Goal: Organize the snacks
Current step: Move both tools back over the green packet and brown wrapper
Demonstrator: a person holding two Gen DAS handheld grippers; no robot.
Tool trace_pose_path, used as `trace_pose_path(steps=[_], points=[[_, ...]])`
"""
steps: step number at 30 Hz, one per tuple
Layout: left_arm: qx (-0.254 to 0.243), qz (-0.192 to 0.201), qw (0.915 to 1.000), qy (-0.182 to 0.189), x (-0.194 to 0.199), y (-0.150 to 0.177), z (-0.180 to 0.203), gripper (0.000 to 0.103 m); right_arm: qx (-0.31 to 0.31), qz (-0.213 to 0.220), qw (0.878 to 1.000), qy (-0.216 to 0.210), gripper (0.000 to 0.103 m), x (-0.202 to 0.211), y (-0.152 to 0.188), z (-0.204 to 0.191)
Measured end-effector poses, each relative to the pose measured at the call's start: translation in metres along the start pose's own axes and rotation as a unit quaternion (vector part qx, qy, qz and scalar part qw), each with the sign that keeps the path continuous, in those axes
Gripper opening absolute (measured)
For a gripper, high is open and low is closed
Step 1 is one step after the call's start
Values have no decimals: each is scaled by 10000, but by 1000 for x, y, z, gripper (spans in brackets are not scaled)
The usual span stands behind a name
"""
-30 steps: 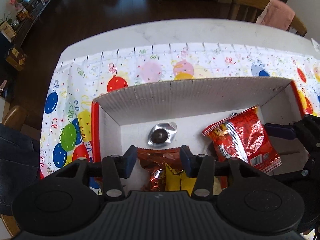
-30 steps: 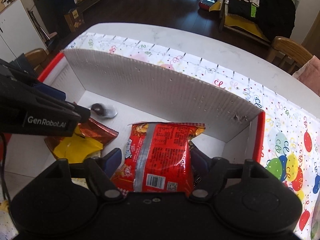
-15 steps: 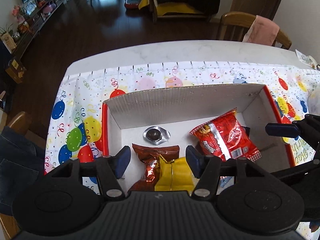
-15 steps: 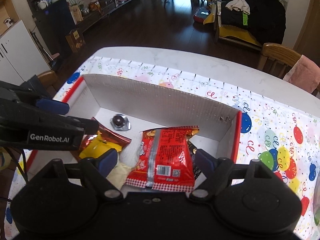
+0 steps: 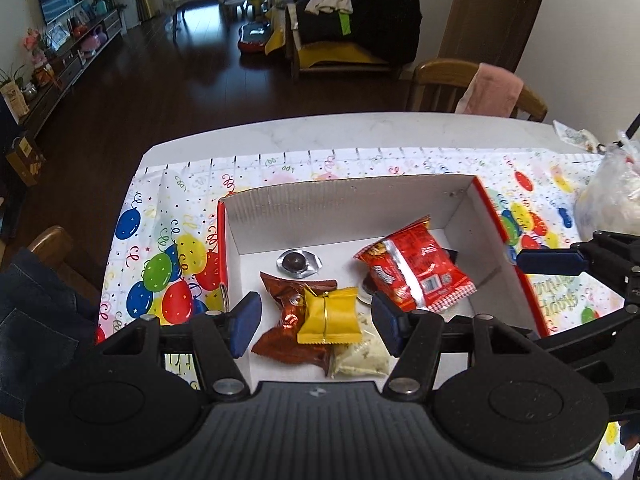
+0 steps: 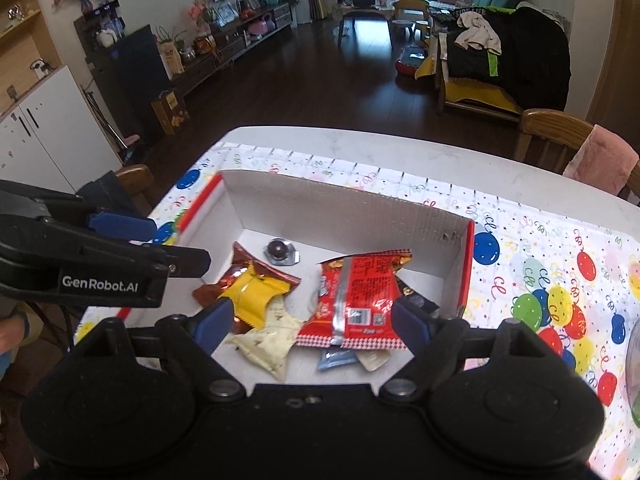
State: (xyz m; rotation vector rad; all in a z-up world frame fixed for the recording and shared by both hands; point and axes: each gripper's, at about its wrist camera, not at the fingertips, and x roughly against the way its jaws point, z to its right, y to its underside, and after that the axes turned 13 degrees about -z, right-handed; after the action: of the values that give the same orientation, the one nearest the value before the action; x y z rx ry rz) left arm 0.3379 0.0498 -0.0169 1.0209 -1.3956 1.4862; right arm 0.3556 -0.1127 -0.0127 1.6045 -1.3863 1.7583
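Note:
A white cardboard box (image 5: 348, 208) with red edges sits on the balloon tablecloth and holds several snacks. In it lie a red packet (image 5: 416, 276), a yellow packet (image 5: 330, 312) on a brown packet (image 5: 286, 308), a white packet (image 5: 362, 354) and a foil-cupped chocolate (image 5: 298, 262). My left gripper (image 5: 316, 324) hangs open above the box's near side, nothing between its fingers. My right gripper (image 6: 312, 328) is open too, above the red packet (image 6: 356, 300) and white packet (image 6: 268, 340), touching neither. A blue packet (image 6: 336, 358) and a dark one (image 6: 416, 300) peek from under the red packet.
The balloon tablecloth (image 5: 160, 240) covers the near part of a white table. A clear plastic bag (image 5: 608, 200) stands to the right of the box. Wooden chairs (image 5: 452, 80) stand at the far side, one with a pink cloth. A person's denim leg (image 5: 32, 320) is at the left.
Both grippers have risen and drawn back from the box. The left jaws have widened. The red packet that sat between the right fingers now lies in the box below them.

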Motion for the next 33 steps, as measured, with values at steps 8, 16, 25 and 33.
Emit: trace_pose_path(steps=[8,16,25,33], points=[[-189,322,9993,76,26,30,3,61,-37,288,9995,-149,97,24,23,-14],[-308,635,9974,162,46,65,-2,68,-21,384,9989,-282,99,38,49,-26],[-279,695,9972,50,45,113,-15,75,28,242,9992,-308,103,29,90,-45],[-371,463,9980,218,30,164,-20,76,-145,-138,9991,-366,103,6,130,-52]])
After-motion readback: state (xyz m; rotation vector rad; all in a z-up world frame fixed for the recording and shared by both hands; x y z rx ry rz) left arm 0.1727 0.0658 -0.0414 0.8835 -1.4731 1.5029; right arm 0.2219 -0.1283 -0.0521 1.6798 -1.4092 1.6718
